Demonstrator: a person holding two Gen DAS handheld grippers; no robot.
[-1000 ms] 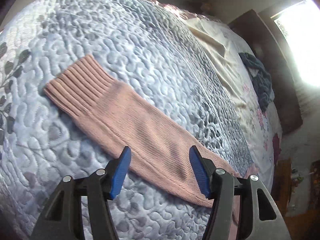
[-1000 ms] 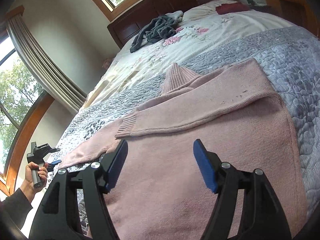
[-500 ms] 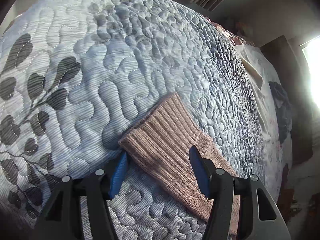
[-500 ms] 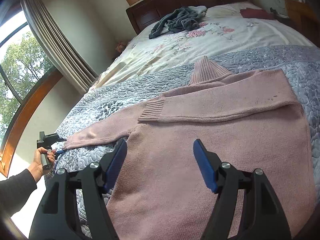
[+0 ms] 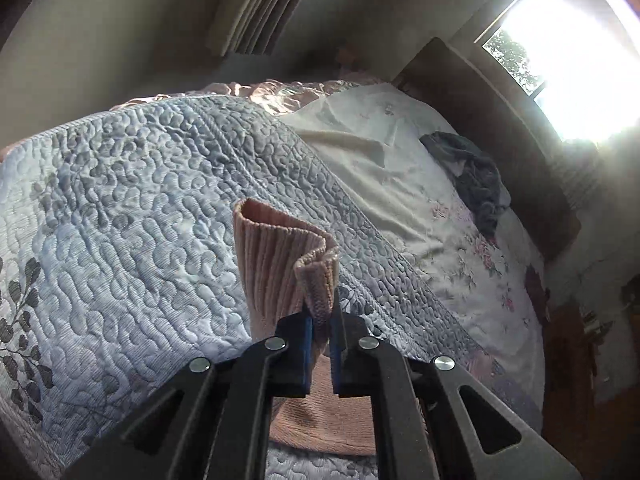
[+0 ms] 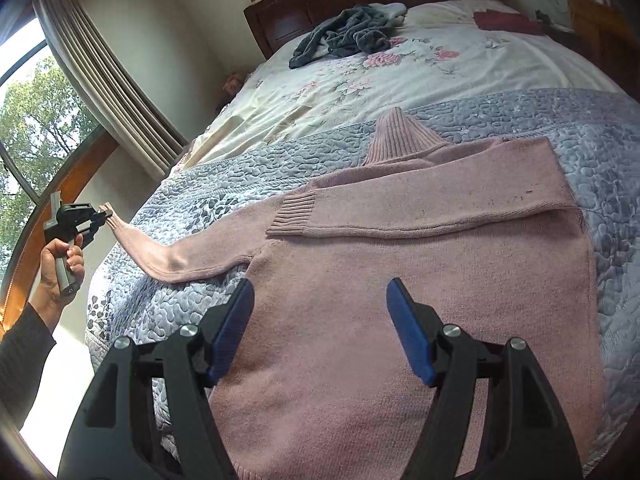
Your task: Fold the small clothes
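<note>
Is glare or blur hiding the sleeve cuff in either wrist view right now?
Left wrist view: window blown out, but the cuff in the left gripper is sharp. Right wrist view: evenly lit, cuff small at the curved edge; right gripper clear.

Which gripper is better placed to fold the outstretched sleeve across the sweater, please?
Left. The left gripper is shut on the sleeve cuff, lifted off the quilt. The right gripper is open, over the sweater, holding nothing.
</note>
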